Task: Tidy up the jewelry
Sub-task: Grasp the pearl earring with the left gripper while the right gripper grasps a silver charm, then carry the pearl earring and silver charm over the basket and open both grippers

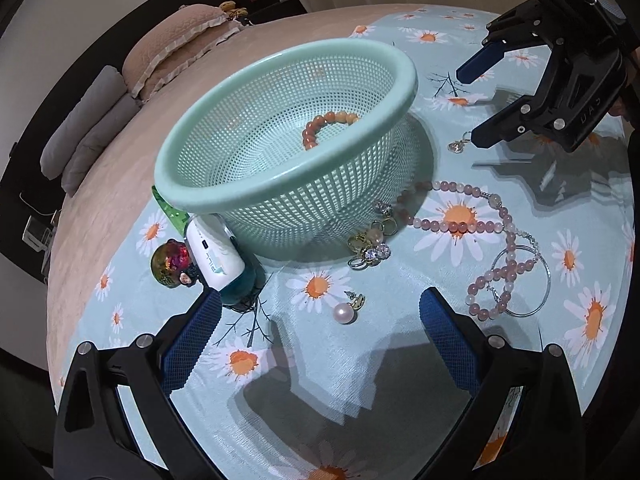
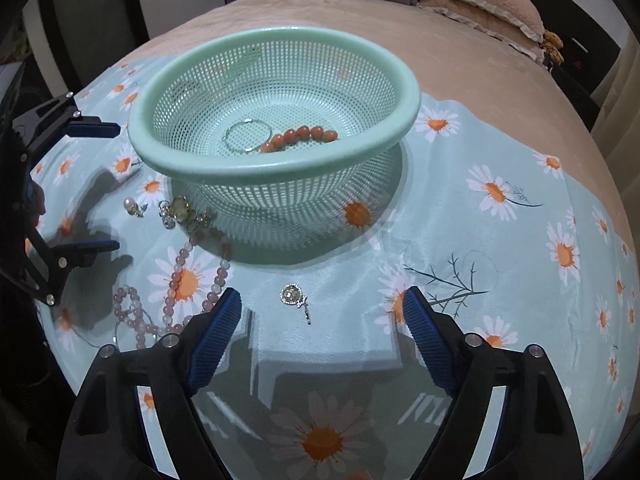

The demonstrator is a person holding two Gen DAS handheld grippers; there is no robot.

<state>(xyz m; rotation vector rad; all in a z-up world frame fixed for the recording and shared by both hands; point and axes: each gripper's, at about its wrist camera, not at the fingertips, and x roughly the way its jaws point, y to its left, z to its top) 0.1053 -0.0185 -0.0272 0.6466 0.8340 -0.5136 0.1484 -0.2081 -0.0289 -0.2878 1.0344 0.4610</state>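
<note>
Teal daisy-print cloth (image 2: pixel 500 248) over tan bedspread (image 2: pixel 460 60), pillows (image 1: pixel 176 40) behind, both grippers' fingers (image 1: pixel 448 332) wide, empty.

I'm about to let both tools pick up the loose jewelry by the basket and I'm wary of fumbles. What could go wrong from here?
1. The small pendant lies flat on the cloth ahead of the open right tool; the pads may pinch fabric or flick it away.
2. The pink bead necklace loops through a thin wire hoop, so lifting one could drag the other.
3. The pearl earring before the left tool may roll.
</note>
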